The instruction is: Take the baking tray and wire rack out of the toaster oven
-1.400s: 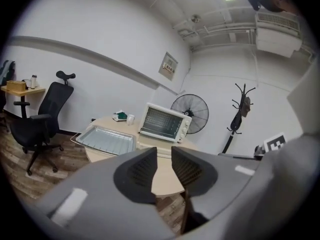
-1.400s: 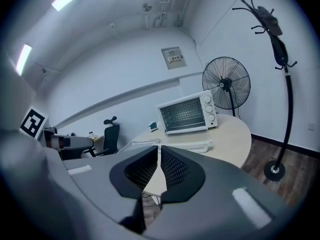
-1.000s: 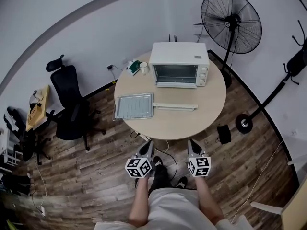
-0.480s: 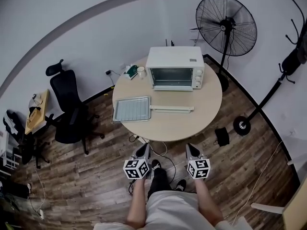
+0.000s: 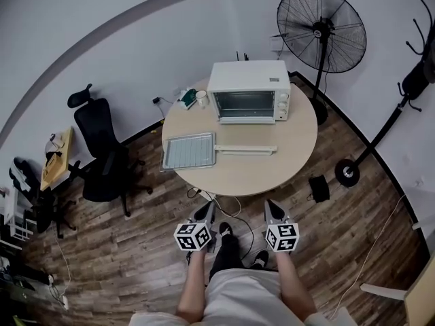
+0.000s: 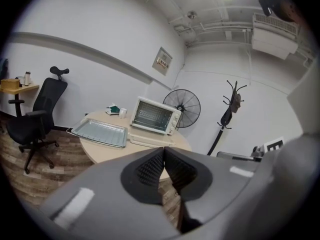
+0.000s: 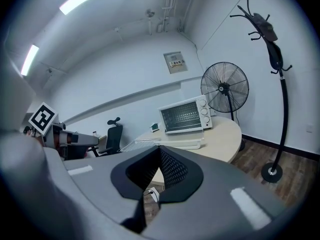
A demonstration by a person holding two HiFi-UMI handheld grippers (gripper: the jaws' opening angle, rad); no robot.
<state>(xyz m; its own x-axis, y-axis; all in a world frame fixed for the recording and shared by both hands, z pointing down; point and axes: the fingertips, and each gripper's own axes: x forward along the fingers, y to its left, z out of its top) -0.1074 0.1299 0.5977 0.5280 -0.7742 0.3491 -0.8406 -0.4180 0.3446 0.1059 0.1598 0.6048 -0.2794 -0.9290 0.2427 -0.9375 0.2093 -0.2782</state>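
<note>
The white toaster oven [image 5: 248, 92] stands at the far side of the round table [image 5: 292, 161], and its glass door looks shut. A metal baking tray [image 5: 189, 150] with wire-rack lines on it lies at the table's left. Beside it lies a long pale flat strip [image 5: 246, 150]. The tray [image 6: 98, 132] and oven [image 6: 154, 116] also show in the left gripper view, and the oven [image 7: 185, 116] in the right gripper view. My left gripper [image 5: 206, 209] [image 6: 164, 151] and right gripper [image 5: 273, 206] [image 7: 159, 149] hover over the floor short of the table. Both are shut and hold nothing.
A pedestal fan [image 5: 321, 29] stands behind the table at the right, with a coat stand [image 5: 380, 138] further right. A black office chair [image 5: 102, 151] is left of the table. A cup [image 5: 202, 98] sits by the oven. A small black box [image 5: 317, 187] and cables lie on the wood floor.
The head view has shifted slightly. Both grippers stay shut in front of the body, and nothing on the table has moved.
</note>
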